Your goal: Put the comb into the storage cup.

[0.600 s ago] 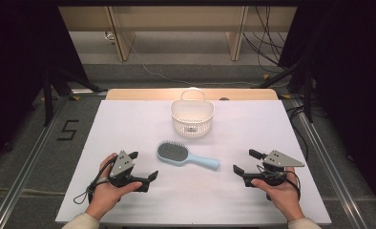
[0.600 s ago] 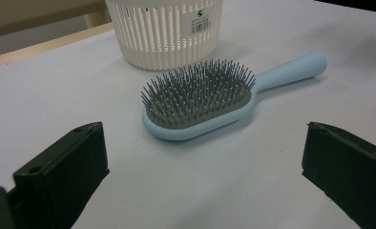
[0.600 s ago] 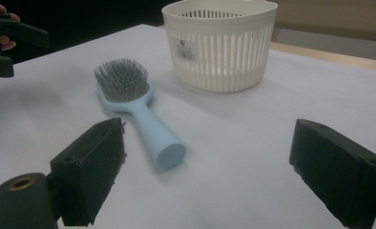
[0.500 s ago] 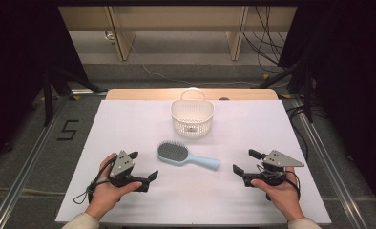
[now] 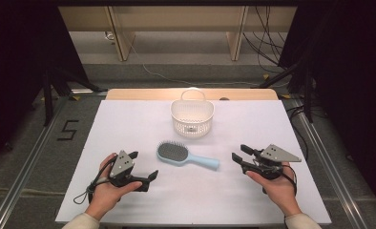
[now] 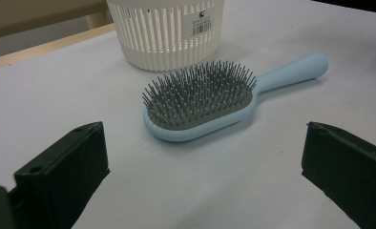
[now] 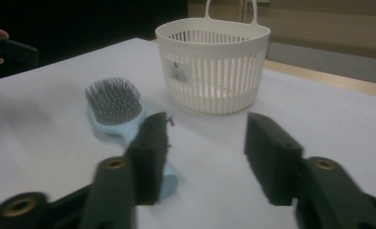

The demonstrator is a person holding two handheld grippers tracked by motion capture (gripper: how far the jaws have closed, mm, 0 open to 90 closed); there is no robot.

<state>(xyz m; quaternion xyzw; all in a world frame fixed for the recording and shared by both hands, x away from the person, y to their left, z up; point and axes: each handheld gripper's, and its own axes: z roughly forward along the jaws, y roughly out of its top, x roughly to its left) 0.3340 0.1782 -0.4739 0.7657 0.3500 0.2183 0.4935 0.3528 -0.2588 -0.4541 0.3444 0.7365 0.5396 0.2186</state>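
Plainly, we see the hairbrush (image 5: 186, 155) lying bristles-up mid-bench (image 5: 129, 124), just in front of the white basket (image 5: 192, 119), with bare white surface between it and each hand. In our right gripper view a finger covers part of its handle. The left gripper (image 5: 143, 166) has its fingers spread wide, the right gripper (image 5: 240, 157) partly spread; both hold nothing.

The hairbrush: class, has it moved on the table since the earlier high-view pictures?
No. The hairbrush lies in the same spot just below the white basket, handle toward the right gripper.
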